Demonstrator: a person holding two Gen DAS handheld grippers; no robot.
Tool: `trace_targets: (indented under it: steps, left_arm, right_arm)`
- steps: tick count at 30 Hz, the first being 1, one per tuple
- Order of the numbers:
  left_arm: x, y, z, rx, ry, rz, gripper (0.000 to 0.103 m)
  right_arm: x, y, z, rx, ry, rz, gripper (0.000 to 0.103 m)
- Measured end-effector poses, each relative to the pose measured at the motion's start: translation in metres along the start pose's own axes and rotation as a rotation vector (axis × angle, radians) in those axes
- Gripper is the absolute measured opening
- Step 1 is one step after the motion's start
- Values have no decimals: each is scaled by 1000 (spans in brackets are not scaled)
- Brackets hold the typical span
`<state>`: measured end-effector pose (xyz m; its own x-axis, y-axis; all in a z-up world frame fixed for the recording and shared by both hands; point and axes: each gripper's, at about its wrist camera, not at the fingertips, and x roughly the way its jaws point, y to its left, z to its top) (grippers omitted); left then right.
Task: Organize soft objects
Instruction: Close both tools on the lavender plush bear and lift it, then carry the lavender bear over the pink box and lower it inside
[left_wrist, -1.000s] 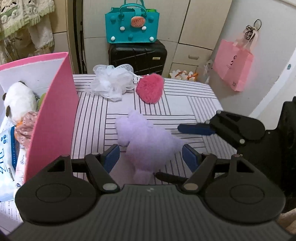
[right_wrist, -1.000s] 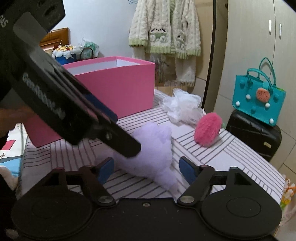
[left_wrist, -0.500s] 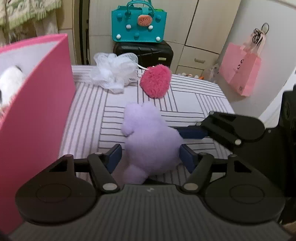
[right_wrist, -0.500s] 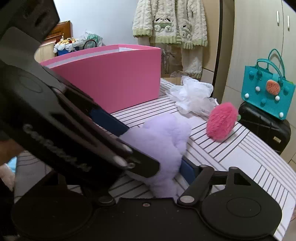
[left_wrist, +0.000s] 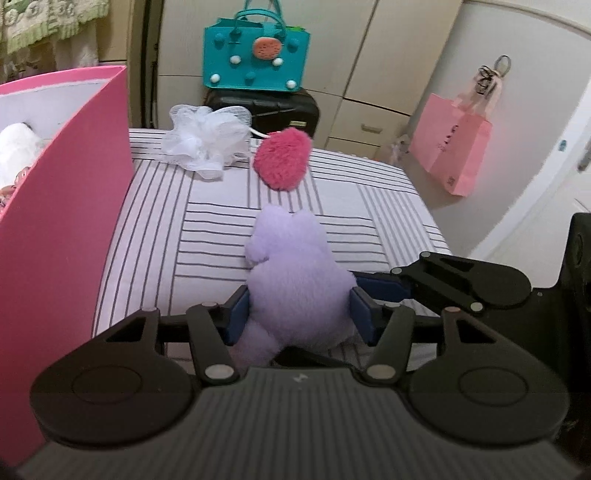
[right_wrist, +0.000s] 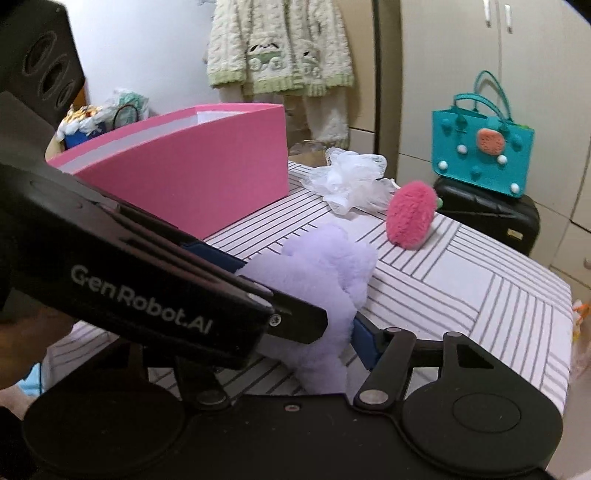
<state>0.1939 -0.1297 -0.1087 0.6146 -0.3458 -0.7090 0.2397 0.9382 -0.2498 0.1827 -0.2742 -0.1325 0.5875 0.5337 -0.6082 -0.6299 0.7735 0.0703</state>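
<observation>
A purple plush toy (left_wrist: 295, 273) lies on the striped table (left_wrist: 218, 206). My left gripper (left_wrist: 300, 317) is closing on it, and both blue pads press into its lower body. My right gripper (right_wrist: 295, 336) comes in from the right and is closing too, with the toy (right_wrist: 328, 273) between its fingers. Its right pad (right_wrist: 364, 343) touches the toy's leg. A left gripper finger (right_wrist: 177, 295) hides its other finger. A pink fluffy ball (left_wrist: 282, 160) and a white mesh pouf (left_wrist: 207, 142) lie farther back.
A tall pink box (left_wrist: 62, 221) stands at the table's left, with a white plush (left_wrist: 14, 144) inside. Behind the table a teal bag (left_wrist: 255, 62) sits on a black suitcase (left_wrist: 266, 109). A pink paper bag (left_wrist: 454, 147) hangs on the right wall.
The left gripper sank toward the purple toy and its jaws narrowed until the pads met it. The right gripper slid in closer, and its jaws narrowed around the toy too.
</observation>
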Motion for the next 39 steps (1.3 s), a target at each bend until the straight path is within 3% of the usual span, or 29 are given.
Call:
trace_targets:
  steps: [6, 14, 23, 30, 39]
  left_arm:
    - [-19, -11, -7, 83, 17, -45, 56]
    - [-55, -20, -19, 160, 10, -103, 56]
    - [-100, -9, -24, 173, 142, -157, 56]
    - [-153, 9, -25, 187, 145, -198, 56]
    - [-209, 39, -16, 154, 99, -165, 56]
  right_arm:
    - [-23, 13, -9, 120, -18, -31, 71]
    - [-53, 43, -8, 104, -19, -73, 71]
    - [-78, 81, 12, 20, 91, 3, 70]
    - [-99, 123, 37, -43, 86, 27, 70]
    - [-100, 163, 82, -145, 72, 77, 71]
